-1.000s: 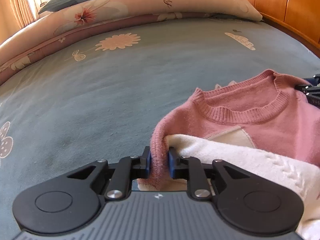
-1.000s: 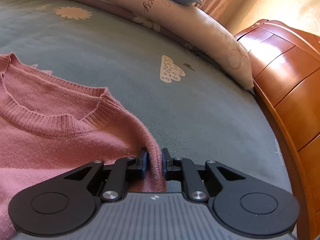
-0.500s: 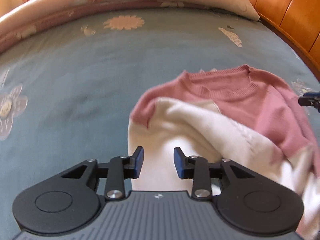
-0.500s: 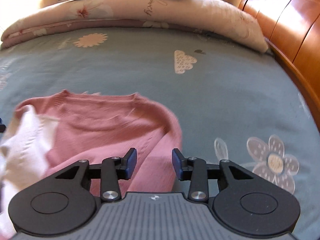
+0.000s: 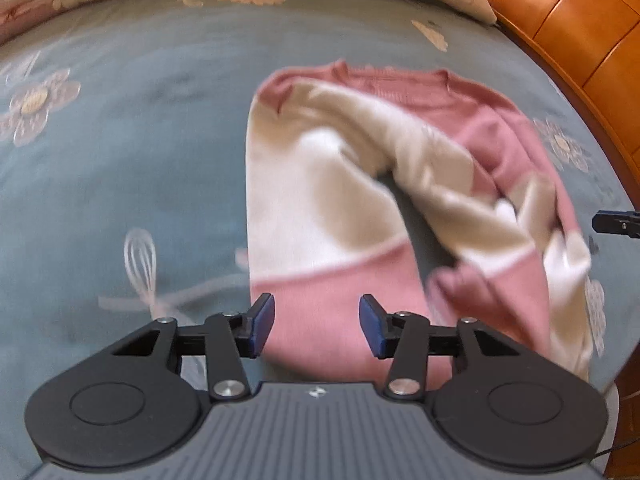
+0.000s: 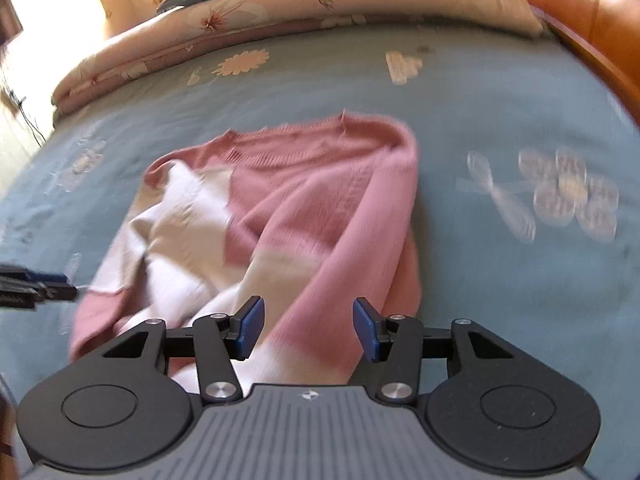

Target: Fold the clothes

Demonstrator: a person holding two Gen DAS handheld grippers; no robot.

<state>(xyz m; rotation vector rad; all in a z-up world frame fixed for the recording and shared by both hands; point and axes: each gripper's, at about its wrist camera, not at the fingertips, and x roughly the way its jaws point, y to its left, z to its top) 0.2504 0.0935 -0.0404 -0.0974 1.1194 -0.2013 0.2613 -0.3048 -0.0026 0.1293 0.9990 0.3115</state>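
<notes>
Your sweater (image 5: 320, 200) lies loosely doubled at bed (image 5: 120, 140) centre, collar toward twelve o'clock. Your left gripper (image 5: 317, 324) and right gripper (image 6: 308, 326) are opening, pinching nothing. One rough fold looks done; sleeves and tidying remain.

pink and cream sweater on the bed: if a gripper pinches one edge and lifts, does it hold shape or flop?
Probably flops: the sweater already lies draped in soft folds and creases on the blue bedsheet. The knit looks thick, so the pads likely bite without slipping. Pushed, it would likely bunch rather than slide flat.
</notes>
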